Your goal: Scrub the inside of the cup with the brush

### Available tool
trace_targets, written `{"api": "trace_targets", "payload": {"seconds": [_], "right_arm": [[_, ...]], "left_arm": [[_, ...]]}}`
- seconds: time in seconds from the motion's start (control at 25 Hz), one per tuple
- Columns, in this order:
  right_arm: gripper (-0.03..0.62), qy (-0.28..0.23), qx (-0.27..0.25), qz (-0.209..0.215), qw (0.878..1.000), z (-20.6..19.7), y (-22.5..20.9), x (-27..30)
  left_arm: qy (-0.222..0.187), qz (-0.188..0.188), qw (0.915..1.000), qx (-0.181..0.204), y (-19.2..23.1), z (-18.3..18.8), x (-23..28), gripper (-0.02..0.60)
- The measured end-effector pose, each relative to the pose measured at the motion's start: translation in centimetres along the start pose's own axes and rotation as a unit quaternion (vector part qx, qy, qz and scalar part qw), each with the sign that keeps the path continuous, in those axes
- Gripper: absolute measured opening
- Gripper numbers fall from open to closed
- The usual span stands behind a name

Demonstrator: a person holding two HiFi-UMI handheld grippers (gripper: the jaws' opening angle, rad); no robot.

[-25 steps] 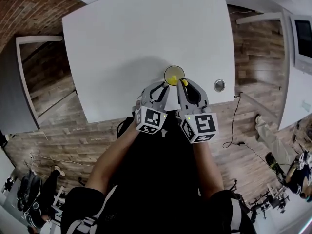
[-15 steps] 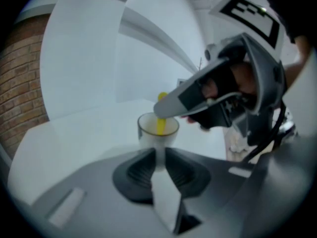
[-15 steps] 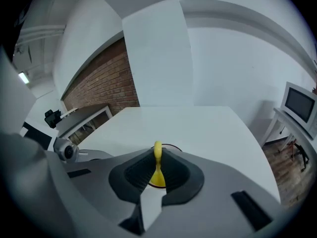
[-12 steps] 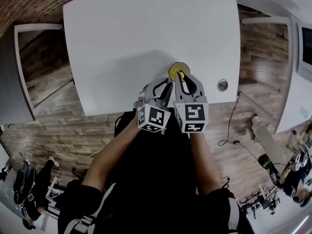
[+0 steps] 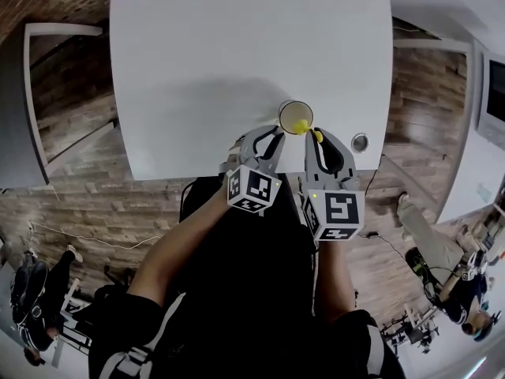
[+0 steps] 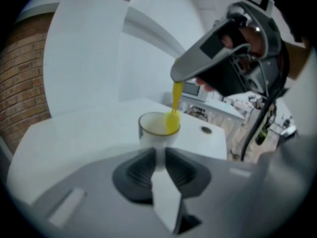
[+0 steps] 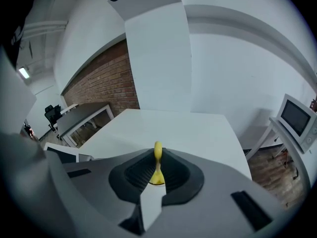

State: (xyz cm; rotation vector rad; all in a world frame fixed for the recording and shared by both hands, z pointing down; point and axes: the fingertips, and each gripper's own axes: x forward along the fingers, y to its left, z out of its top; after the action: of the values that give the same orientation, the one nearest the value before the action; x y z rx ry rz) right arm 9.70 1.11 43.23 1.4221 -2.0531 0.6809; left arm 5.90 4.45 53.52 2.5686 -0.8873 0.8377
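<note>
A white cup [image 5: 296, 116] stands near the front edge of the white table [image 5: 229, 54]. My left gripper [image 5: 273, 137] is shut on the cup [image 6: 154, 131] low on its wall. My right gripper [image 5: 316, 138] is shut on the handle of a yellow brush [image 5: 304, 128], just right of the cup. In the left gripper view the brush [image 6: 173, 117] slants down from the right gripper [image 6: 185, 72], and its head dips inside the cup's rim. The right gripper view shows only the yellow handle [image 7: 157, 163] clamped between the pads of my right gripper [image 7: 157, 171]; the cup is hidden there.
A round metal grommet [image 5: 360, 141] sits in the table to the right of the cup, also visible as the grommet [image 6: 204, 130]. The table's front edge runs just under both grippers. A microwave [image 7: 297, 118] stands on another table at the right.
The right gripper has swung from over the cup to its right side, tilting the brush. The left gripper stays on the cup, which has not left the table.
</note>
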Motion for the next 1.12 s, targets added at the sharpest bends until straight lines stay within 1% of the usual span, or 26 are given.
{"api": "trace_targets", "payload": {"seconds": [0.24,0.32,0.44,0.68,0.8,1.0,1.12], "right_arm": [[0.029,0.041,0.013,-0.007,0.999,-3.6,-0.2,3.4],[0.029,0.044,0.016,-0.008,0.999,-4.4,-0.2,4.3],[0.029,0.041,0.007,-0.011,0.999,-4.0,-0.4,4.1],[0.029,0.011,-0.01,-0.016,1.0,-0.8,-0.9,0.7],[0.029,0.002,-0.016,-0.019,1.0,0.2,-1.1,-0.3],[0.029,0.003,-0.003,-0.023,1.0,-0.6,-1.8,0.6],[0.029,0.028,-0.009,-0.018,0.999,-2.6,-1.6,2.6]], "left_arm": [[0.001,0.003,1.0,-0.002,0.1,0.1,0.1,0.063],[0.001,0.004,1.0,-0.003,0.1,0.0,0.1,0.063],[0.002,0.004,1.0,-0.004,0.1,0.0,0.0,0.063],[0.002,0.004,1.0,-0.005,0.0,-0.1,0.1,0.063],[0.002,0.006,1.0,-0.007,0.0,-0.1,0.0,0.063],[0.0,0.008,0.9999,-0.006,0.1,0.1,-0.1,0.063],[0.001,0.011,0.9999,-0.006,0.2,0.0,0.0,0.063]]}}
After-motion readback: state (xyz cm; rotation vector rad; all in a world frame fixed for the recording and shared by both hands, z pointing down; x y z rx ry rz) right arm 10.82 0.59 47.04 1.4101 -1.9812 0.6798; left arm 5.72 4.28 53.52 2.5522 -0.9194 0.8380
